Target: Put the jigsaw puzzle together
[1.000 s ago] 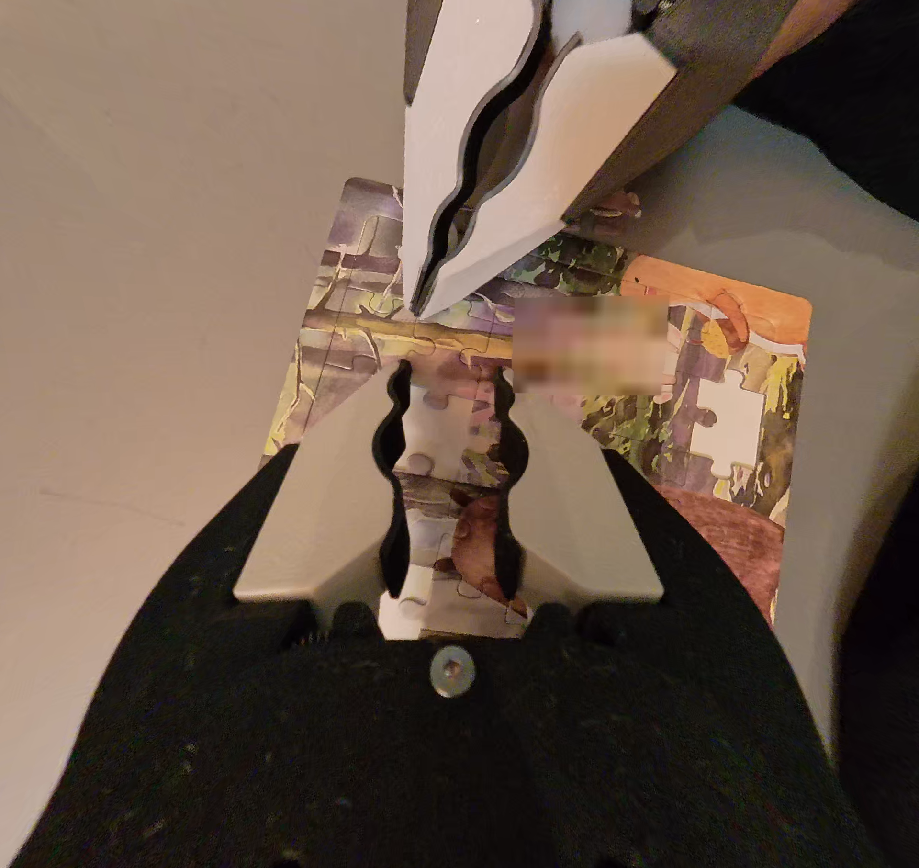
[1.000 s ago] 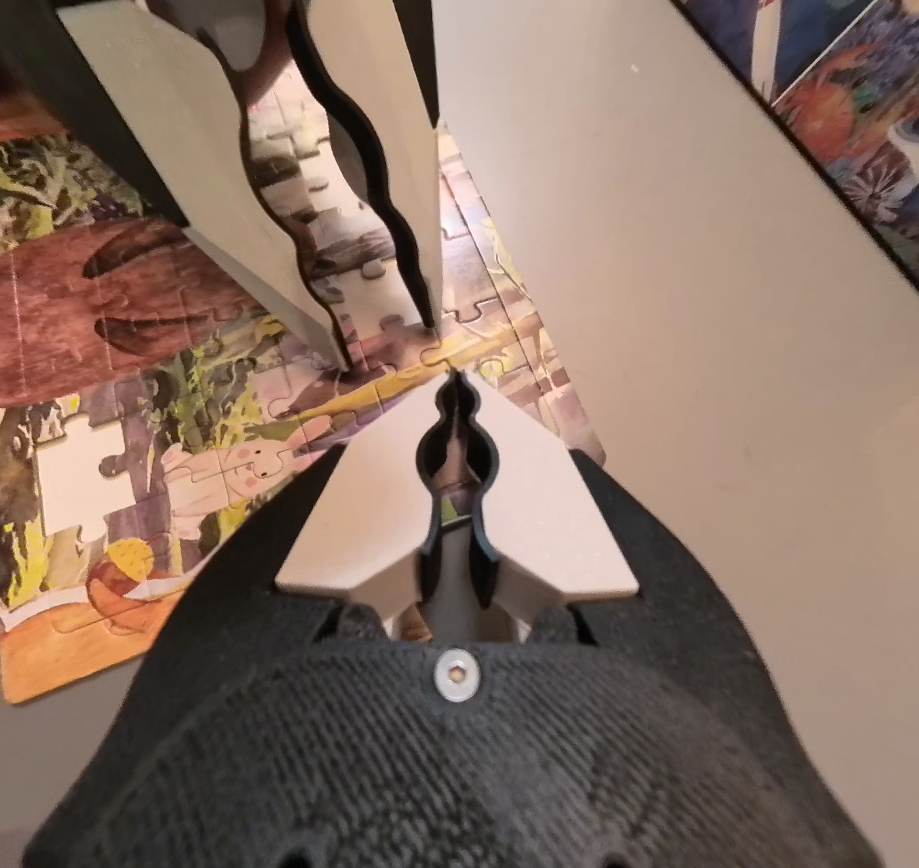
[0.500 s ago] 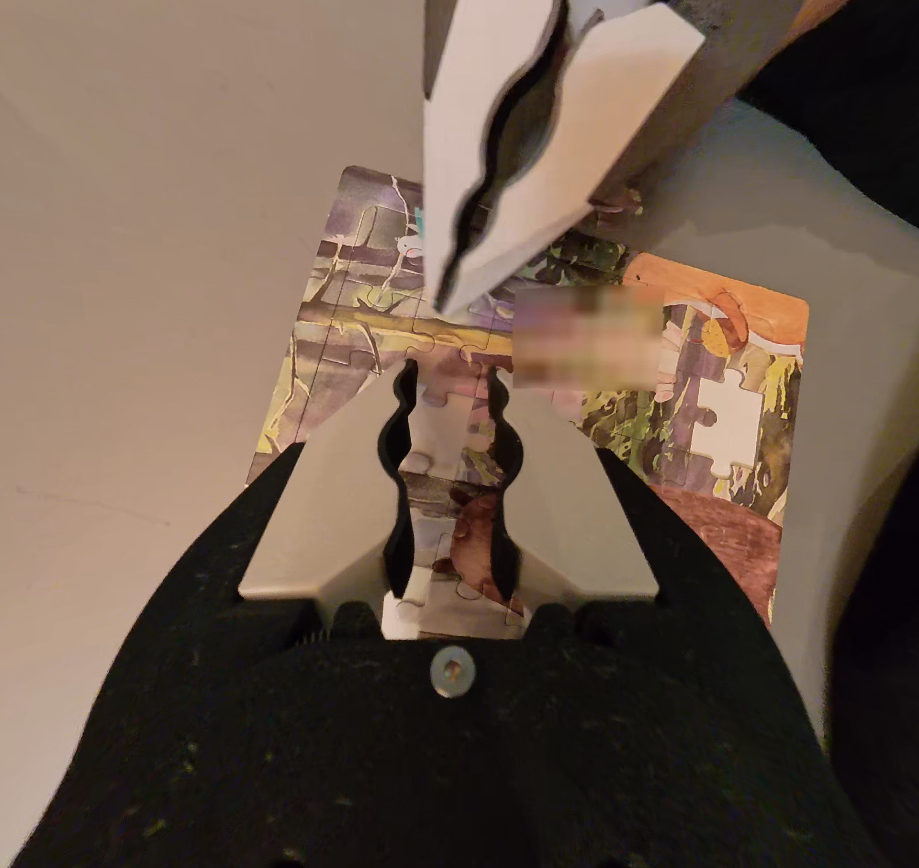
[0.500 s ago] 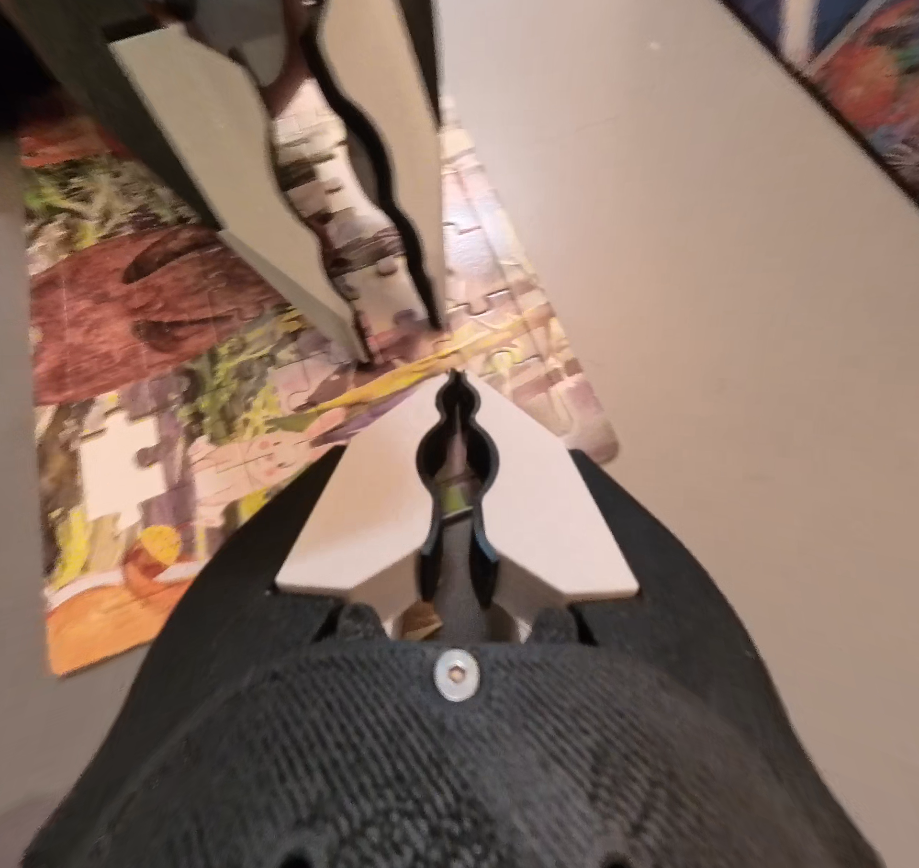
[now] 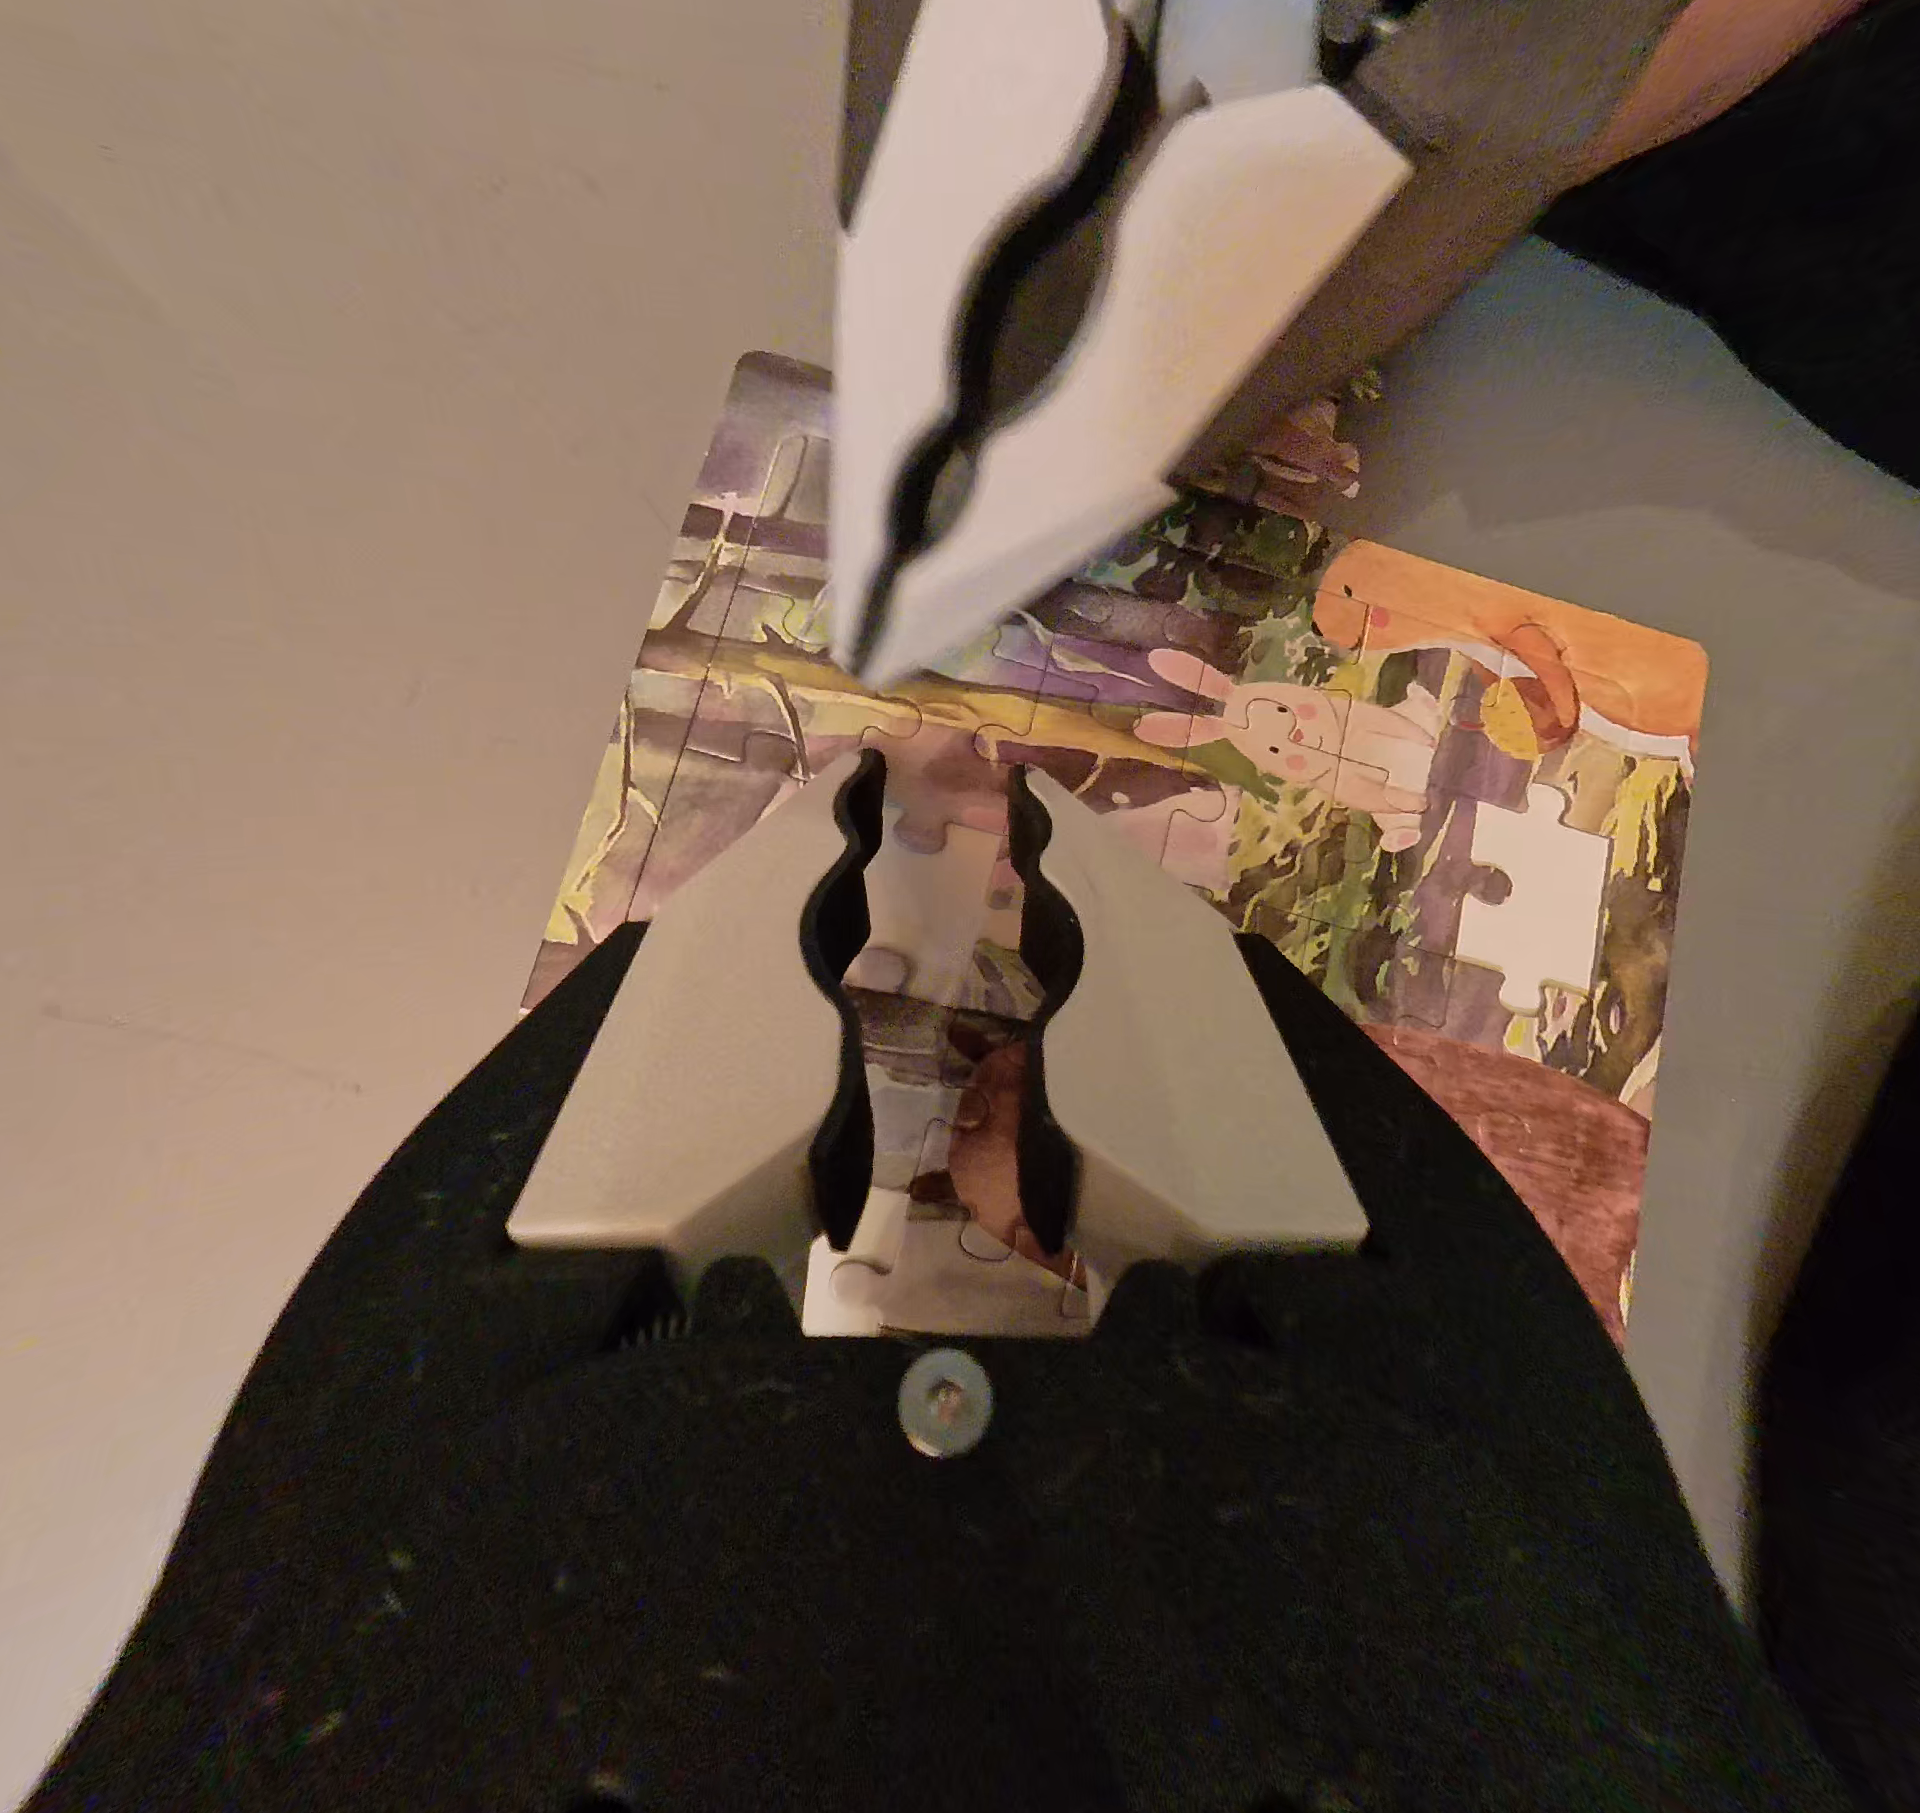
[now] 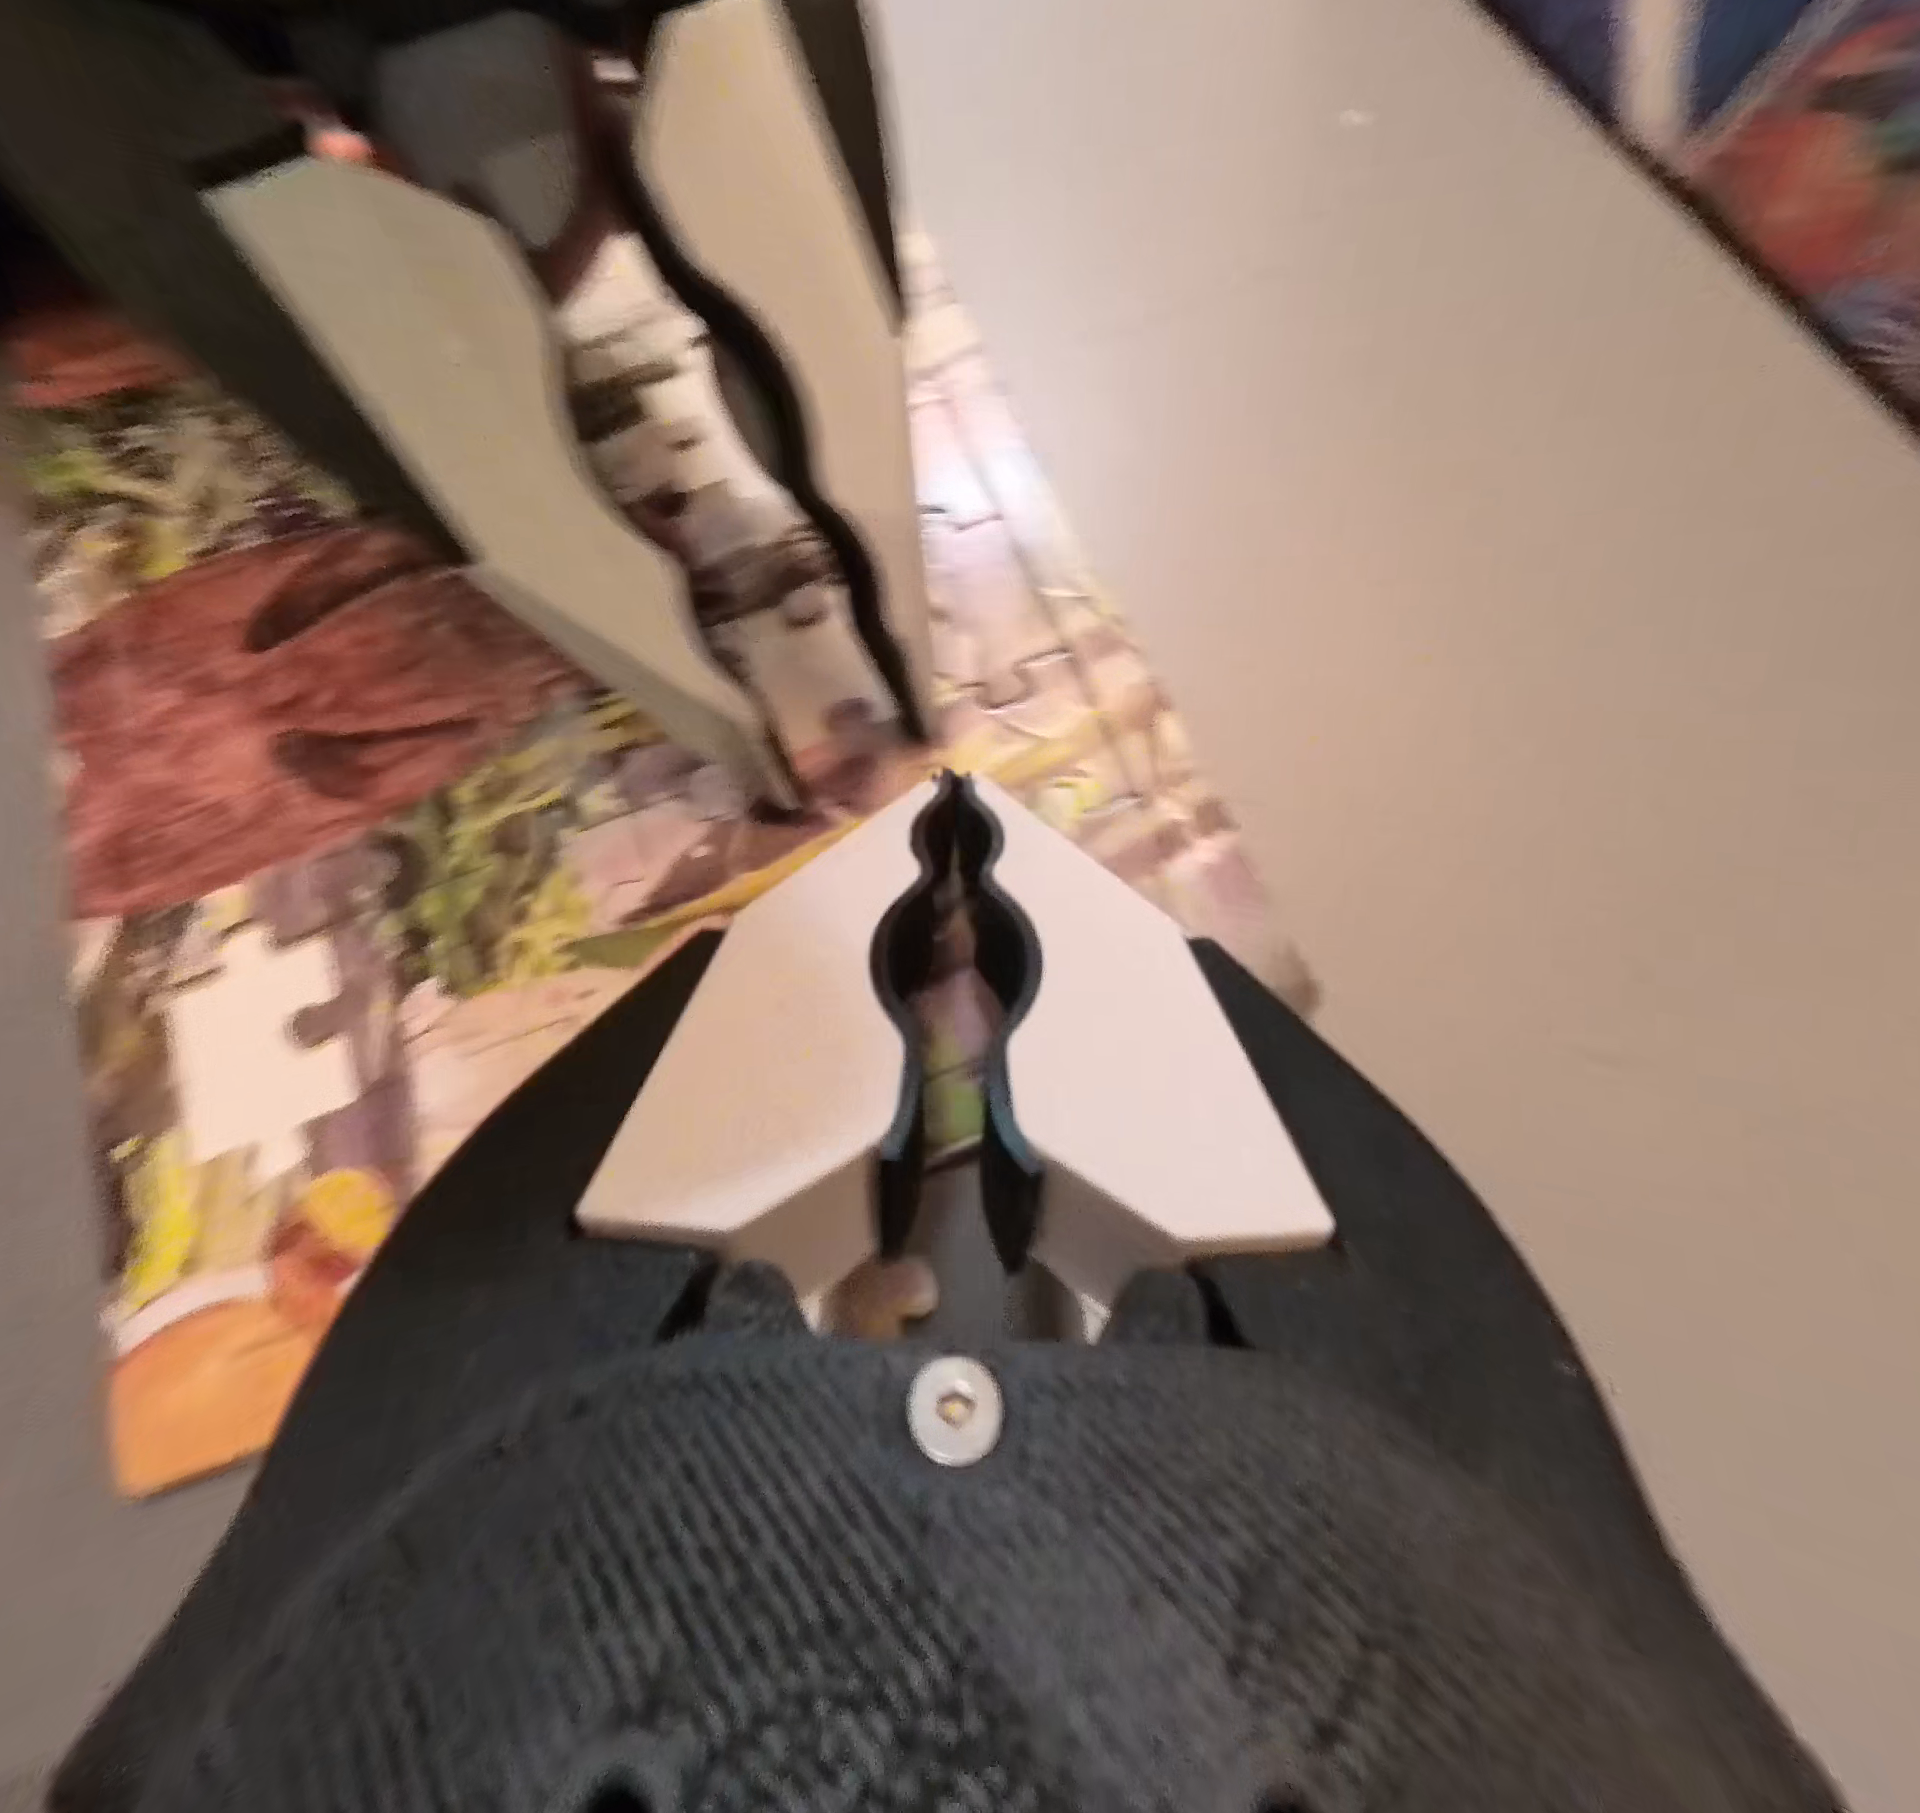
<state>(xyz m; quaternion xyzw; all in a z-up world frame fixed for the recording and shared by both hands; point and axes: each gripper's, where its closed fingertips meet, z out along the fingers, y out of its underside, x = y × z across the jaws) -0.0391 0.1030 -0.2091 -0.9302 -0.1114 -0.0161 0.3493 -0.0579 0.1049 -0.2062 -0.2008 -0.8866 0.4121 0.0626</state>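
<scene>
Seemingly piece-seating step: colourful cardboard jigsaw puzzle [image 5: 1299, 797] on grey worktop [image 5: 312, 413]; left tool [image 5: 945, 776] parted, empty; right tool [image 6: 956, 776] pinched closed at 12 o'clock, held piece unclear. Next: fill white gap [image 5: 1527, 901] at 2 o'clock.

multicoloured illustrated jigsaw puzzle [image 5: 1299, 755], beige table [image 5: 312, 413]

The jigsaw puzzle [image 5: 1299, 724] is lying flat on the pale table [image 5: 312, 413], nearly assembled. Its picture is showing a pink rabbit [image 5: 1283, 724], an orange band along one edge, purple-green foliage and a brown mass at one corner. One piece-shaped gap [image 5: 1522, 896] is showing white backing near the orange edge; a second white gap [image 5: 935, 870] is showing toward the purple side. In the right wrist view the puzzle [image 6: 312, 724] is appearing blurred.
</scene>
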